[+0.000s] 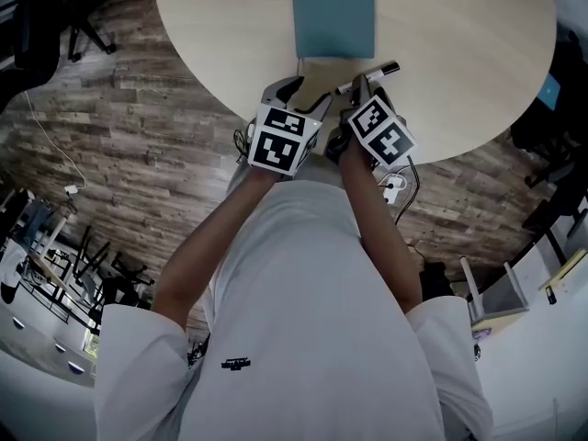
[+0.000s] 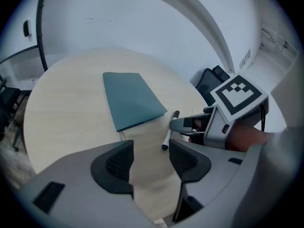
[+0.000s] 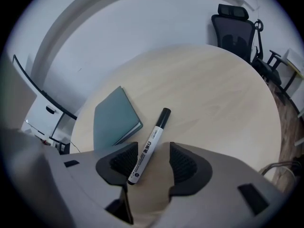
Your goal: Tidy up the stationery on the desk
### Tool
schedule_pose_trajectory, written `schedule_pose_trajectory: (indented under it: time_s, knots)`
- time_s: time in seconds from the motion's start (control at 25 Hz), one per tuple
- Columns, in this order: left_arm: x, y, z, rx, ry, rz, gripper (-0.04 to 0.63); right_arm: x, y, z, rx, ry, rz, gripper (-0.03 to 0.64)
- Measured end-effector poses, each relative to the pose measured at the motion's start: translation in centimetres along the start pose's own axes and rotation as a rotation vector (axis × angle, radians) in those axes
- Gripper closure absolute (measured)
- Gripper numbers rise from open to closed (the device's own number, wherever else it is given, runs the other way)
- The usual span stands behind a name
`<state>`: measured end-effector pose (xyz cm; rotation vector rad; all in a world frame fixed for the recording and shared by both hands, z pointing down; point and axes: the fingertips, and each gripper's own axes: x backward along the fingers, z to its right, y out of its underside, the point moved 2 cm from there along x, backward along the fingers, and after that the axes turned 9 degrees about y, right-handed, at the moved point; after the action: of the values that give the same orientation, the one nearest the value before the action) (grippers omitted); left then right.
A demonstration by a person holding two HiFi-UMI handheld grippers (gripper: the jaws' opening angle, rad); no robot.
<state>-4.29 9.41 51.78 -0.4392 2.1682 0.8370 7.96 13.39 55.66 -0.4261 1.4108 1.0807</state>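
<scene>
Found marker (image 3: 151,144) straddled but not gripped at near edge of desk (image 1: 459,53).

Noted left gripper (image 2: 151,158) over the near edge, jaws apart with nothing between them. Recorded teal notebook (image 1: 333,12) lying flat at centre, reaching towards the far edge. Located marker just short of the notebook, tail end lying between the parted jaws of right gripper (image 3: 148,164), with neither pad seen clamping it. Judged marker light, rigid, smooth-barrelled and liable to roll. Recommended pinching across mid-barrel, clear of the cap.
</scene>
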Motion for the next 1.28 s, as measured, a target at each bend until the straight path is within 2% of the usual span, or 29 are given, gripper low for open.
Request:
schedule_pose_trajectory:
  time_s: [0.16,0.24,0.28,0.56,0.68,0.88,1.0,1.28]
  knots:
    - [1.3,1.0,-0.2,0.003,-0.009,-0.003,0.353,0.1,0.3,0.3,-0.004,0.059,0.024,0.443]
    - [1.7,1.4,-0.2,0.001,-0.008,-0.005,0.353,0.2,0.3,0.2,0.019,0.098,0.034,0.512]
    - [1.8,1.6,-0.2,0.000,-0.007,-0.006,0.353,0.2,0.3,0.2,0.031,0.114,0.039,0.525]
    - [2.3,1.8,0.6,-0.014,0.010,-0.010,0.353,0.8,0.8,0.3,0.076,0.100,0.033,0.528]
    - [2.4,1.4,1.0,0.002,0.021,-0.002,0.365,1.6,0.5,0.5,0.107,0.070,0.045,0.528]
    - [2.5,0.8,1.9,0.038,0.045,0.038,0.535,3.3,-0.9,0.8,0.199,0.001,0.091,0.529]
    - [2.5,-0.4,2.6,0.050,0.045,0.065,0.559,4.2,-2.7,0.6,0.267,-0.060,0.106,0.529]
    - [1.9,-2.6,3.0,0.076,0.006,0.125,0.565,4.6,-7.2,-0.9,0.412,-0.179,0.153,0.529]
